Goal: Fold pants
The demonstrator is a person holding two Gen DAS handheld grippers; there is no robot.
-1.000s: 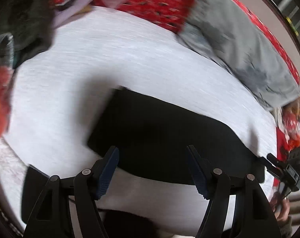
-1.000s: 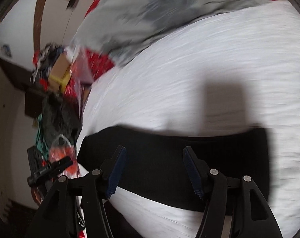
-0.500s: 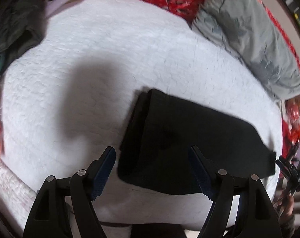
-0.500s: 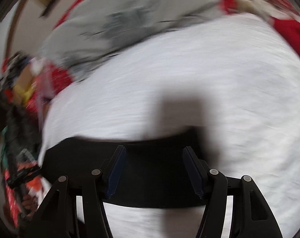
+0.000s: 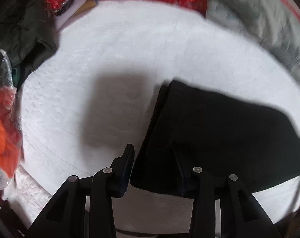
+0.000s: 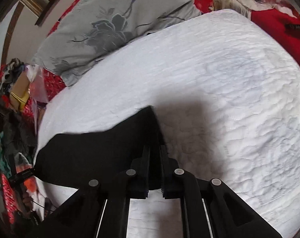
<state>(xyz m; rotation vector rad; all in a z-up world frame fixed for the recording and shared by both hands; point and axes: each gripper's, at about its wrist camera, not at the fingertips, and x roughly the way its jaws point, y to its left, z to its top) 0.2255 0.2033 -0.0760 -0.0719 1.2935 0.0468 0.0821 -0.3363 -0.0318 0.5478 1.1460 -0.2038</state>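
- The black pants (image 5: 219, 130) are lying on the white bed (image 5: 130, 55) as a narrow folded strip, near its front edge; the lengthwise fold is looking done.
- The right gripper (image 6: 155, 154) is clenching its fingers on one end of the strip, having just been closing.
- The left gripper (image 5: 153, 158) has been narrowing its fingers astride the other end (grip probably not yet complete).
- End-to-end folding is remaining.
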